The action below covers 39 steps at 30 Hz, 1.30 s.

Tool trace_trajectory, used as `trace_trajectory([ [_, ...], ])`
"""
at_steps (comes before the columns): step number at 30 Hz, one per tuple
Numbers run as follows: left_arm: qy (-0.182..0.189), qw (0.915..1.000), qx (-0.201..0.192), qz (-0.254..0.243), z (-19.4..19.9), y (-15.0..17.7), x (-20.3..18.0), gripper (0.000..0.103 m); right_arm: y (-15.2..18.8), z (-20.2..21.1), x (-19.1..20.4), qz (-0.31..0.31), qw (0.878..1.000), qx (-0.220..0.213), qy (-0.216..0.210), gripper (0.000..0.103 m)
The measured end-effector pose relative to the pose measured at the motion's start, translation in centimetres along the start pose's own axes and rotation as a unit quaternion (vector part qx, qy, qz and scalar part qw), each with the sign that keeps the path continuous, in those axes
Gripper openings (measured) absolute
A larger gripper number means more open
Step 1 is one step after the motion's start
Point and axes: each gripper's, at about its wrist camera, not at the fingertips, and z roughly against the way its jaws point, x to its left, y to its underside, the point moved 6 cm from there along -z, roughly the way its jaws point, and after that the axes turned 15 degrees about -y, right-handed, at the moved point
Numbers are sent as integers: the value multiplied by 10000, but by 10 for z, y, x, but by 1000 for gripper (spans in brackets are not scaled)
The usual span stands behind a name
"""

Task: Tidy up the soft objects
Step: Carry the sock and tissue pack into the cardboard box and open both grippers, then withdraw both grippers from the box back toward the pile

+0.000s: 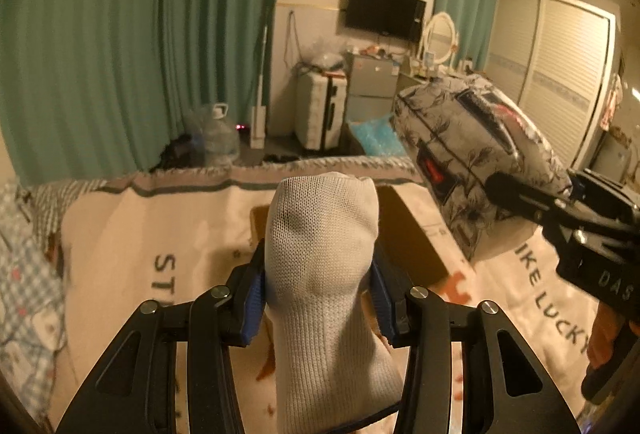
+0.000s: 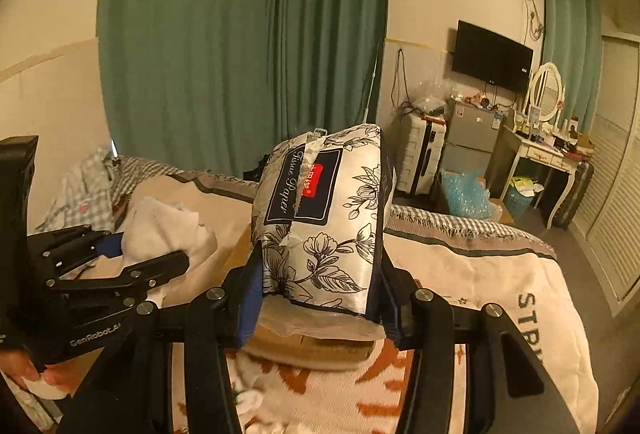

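My left gripper (image 1: 318, 294) is shut on a white knit sock (image 1: 322, 246) and holds it above the bed. It also shows at the left of the right wrist view (image 2: 160, 254), where the sock (image 2: 168, 230) hangs bunched from it. My right gripper (image 2: 320, 298) is shut on a soft tissue paper pack (image 2: 320, 214) with a black flower print, held upright. The pack (image 1: 472, 150) shows in the left wrist view at the right, held in the air. A brown cardboard box (image 1: 412, 230) lies open on the bed under both grippers; its edge shows in the right wrist view (image 2: 308, 348).
The bed carries a cream blanket (image 1: 168, 234) with dark lettering and orange marks. Checked bedding (image 2: 88, 182) is piled at the left. Green curtains (image 2: 240, 34), a suitcase (image 2: 424, 150), a small fridge (image 2: 472, 138), a dressing table (image 2: 544, 150) and a wardrobe (image 1: 560, 74) stand beyond the bed.
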Motion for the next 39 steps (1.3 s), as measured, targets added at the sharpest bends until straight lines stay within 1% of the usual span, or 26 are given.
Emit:
trace_trajectory([
  [3,-35,9999,119,-77,-34,-2,-7,44,5,-37,-20,-108,9998,133,-37,49],
  [8,-128,9989,378,-249,-86,9,-17,44,27,-90,-52,-345,9986,389,-88,49],
  [11,-193,9981,449,-363,-106,15,-21,44,42,-115,-70,-512,9973,511,-119,49],
  [14,-192,9979,448,-435,-113,16,-25,45,52,-130,-80,-640,9961,590,-156,50],
  [15,-192,9979,438,-442,-113,16,-26,47,54,-134,-83,-708,9955,603,-174,53],
  [16,-180,9981,412,-433,-111,17,-27,47,54,-135,-85,-741,9954,593,-151,58],
  [17,-163,9984,359,-405,-107,16,-27,47,55,-135,-87,-776,9953,574,-121,59],
  [18,-178,9985,333,-386,-107,14,-28,48,55,-134,-89,-806,9952,553,-93,65],
  [19,-220,9985,329,-370,-107,12,-28,53,54,-134,-90,-852,9949,538,-106,71],
  [21,-376,9982,350,-316,-106,6,-26,63,50,-126,-91,-871,9950,483,-84,74],
  [22,-400,9983,338,-268,-101,2,-24,66,48,-123,-90,-855,9953,458,-45,74],
  [23,-406,9975,523,-239,-96,2,-23,67,43,-115,-89,-833,9957,414,-6,74],
  [25,-427,9978,470,-177,-83,-7,-18,69,34,-100,-86,-828,9960,340,42,75],
  [27,-487,9981,339,-170,-62,-19,-15,69,23,-82,-82,-789,9965,258,102,75],
  [30,-540,9984,53,-182,-22,-38,-10,71,-4,-39,-67,-623,9979,36,192,76],
  [33,-577,9978,-301,-107,25,-58,-2,87,-24,1,-52,-499,9983,-159,274,76],
  [35,-580,9968,-547,-20,63,-67,4,90,-34,31,-37,-435,9983,-273,281,81],
  [37,-556,9963,-653,32,85,-74,7,91,-40,60,-21,-359,9982,-381,300,86],
  [39,-583,9951,-791,61,113,-73,14,92,-40,85,-6,-298,9981,-448,296,90],
])
